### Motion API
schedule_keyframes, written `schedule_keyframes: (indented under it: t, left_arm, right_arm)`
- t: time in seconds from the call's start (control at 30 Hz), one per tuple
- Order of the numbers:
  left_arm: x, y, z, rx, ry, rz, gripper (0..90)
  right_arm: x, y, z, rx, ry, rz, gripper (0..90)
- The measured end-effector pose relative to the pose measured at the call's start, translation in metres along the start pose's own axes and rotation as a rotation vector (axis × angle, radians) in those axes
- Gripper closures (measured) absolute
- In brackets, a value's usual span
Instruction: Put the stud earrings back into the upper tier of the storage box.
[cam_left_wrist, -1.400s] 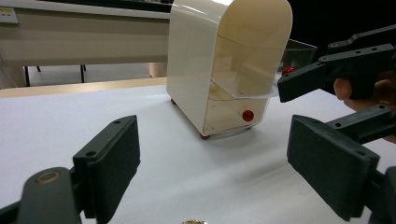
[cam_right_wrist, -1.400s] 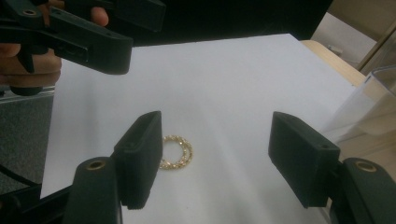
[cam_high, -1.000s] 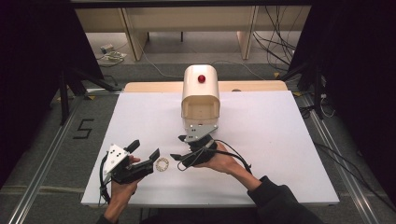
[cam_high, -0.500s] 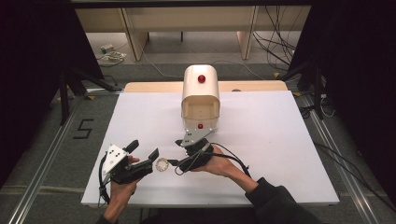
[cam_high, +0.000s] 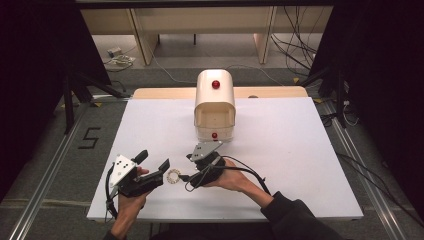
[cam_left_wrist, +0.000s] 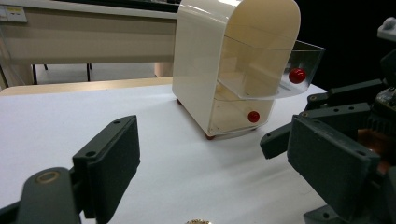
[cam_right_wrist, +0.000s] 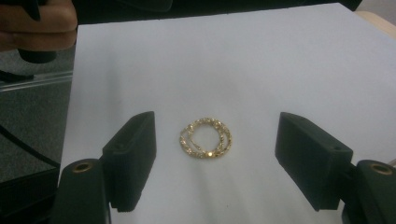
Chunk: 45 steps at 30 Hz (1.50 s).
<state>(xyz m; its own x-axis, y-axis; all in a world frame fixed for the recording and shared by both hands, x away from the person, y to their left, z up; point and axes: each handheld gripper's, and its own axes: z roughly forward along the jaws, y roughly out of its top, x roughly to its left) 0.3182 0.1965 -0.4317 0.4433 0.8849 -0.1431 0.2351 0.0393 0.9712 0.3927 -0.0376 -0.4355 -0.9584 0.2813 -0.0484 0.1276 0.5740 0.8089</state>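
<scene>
Gold bracelet (cam_right_wrist: 205, 137) lying flat on near desk (cam_high: 300, 150) between wide-open right gripper (cam_right_wrist: 215, 158) jaws – not gripped yet; left gripper (cam_high: 152, 167) open, empty, just left of it – pickup and transfer to cream drawer box (cam_high: 215, 107) left, top drawer already out.

The bracelet (cam_right_wrist: 205, 138) looks like gold metal, beaded and glittering, on a smooth matt white tabletop (cam_right_wrist: 261, 60). The cabinet (cam_left_wrist: 212, 70) is glossy cream plastic with clear plastic drawers (cam_left_wrist: 261, 70); the gripper jaws are matt black plastic.
</scene>
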Motion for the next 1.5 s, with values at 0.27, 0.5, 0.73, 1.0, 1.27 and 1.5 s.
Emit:
schedule_keyframes:
  t: [0.27, 0.5, 0.73, 1.0, 1.27, 1.5]
  left_arm:
    - [0.0, 0.0, -0.003, -0.009, 0.008, 0.0, 16.4]
    - [0.002, 0.0, -0.002, -0.013, 0.02, -0.009, 16.3]
    - [0.002, 0.0, -0.002, -0.014, 0.026, -0.012, 16.3]
    - [0.003, 0.0, -0.003, -0.013, 0.032, -0.012, 16.4]
    - [0.003, 0.0, -0.003, -0.01, 0.039, -0.012, 16.3]
    - [0.004, -0.001, -0.003, -0.007, 0.044, -0.018, 16.4]
  right_arm:
    - [0.005, -0.008, 0.018, 0.021, 0.015, -0.003, 34.1]
    - [0.01, -0.01, 0.034, 0.061, 0.017, -0.03, 42.8]
    - [0.008, -0.013, 0.047, 0.071, 0.019, -0.029, 54.3]
    - [0.008, -0.011, 0.062, 0.091, 0.037, -0.045, 64.8]
    - [0.006, -0.011, 0.072, 0.109, 0.054, -0.031, 73.4]
    - [0.008, -0.011, 0.079, 0.132, 0.05, -0.046, 78.1]
